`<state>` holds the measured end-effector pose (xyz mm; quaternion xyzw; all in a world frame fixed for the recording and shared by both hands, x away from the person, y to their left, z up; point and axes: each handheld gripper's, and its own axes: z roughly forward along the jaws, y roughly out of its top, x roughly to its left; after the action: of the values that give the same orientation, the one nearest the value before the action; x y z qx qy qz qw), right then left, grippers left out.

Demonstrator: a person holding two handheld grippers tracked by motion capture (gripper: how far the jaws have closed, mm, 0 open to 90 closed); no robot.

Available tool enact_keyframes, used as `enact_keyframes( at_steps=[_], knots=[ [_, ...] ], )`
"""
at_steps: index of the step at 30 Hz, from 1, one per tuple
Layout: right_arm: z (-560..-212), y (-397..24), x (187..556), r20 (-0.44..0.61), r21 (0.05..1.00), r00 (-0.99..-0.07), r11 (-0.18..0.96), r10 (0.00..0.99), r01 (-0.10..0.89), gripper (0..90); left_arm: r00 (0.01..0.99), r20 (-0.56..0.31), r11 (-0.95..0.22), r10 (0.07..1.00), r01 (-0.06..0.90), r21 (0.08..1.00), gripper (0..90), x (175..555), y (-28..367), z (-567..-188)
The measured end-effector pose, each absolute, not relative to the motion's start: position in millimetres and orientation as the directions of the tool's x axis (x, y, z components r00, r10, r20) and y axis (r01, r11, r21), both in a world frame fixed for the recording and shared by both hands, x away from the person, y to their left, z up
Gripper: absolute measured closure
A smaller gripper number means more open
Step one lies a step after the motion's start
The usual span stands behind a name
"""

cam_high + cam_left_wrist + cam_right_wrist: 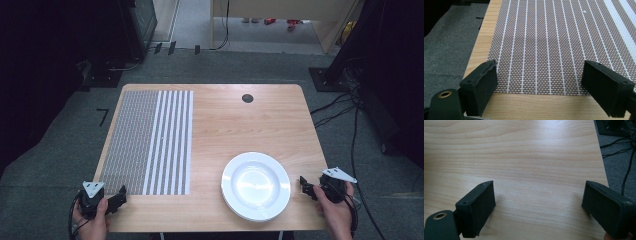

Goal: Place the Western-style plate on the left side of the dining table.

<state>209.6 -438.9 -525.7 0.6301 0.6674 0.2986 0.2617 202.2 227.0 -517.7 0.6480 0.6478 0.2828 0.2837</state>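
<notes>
Wooden table bearing a woven placemat stands on grey carpet.

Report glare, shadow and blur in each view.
High view: glare on the white plate, dark room edges. Left gripper view: placemat sharp, faint shadow band across it. Right gripper view: soft sheen on the table, near jaws slightly soft.

Your left hand holds its black two-jaw left gripper low, jaws wide apart. Your right hand holds the black right gripper likewise, gripping nothing.
</notes>
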Motion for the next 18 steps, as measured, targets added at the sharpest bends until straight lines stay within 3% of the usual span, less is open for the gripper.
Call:
enact_keyframes(
  at_steps=[8, 18],
  knots=[
    [-525.3, -438.8, 209.8, 0.036, 0.733, -0.064, 0.017, 0.997, 0.680, 14.0, -0.043, -0.049, 0.065, 0.998, 0.642, 0.764, 13.5, 197.9, 226.0, -508.3],
    [-520.9, -436.6, 208.4, 0.076, 0.753, -0.061, -0.017, 0.995, 0.657, 14.1, 0.074, -0.038, -0.017, 0.997, 0.626, 0.779, 13.4, 199.9, 190.2, -498.3]
  ],
)
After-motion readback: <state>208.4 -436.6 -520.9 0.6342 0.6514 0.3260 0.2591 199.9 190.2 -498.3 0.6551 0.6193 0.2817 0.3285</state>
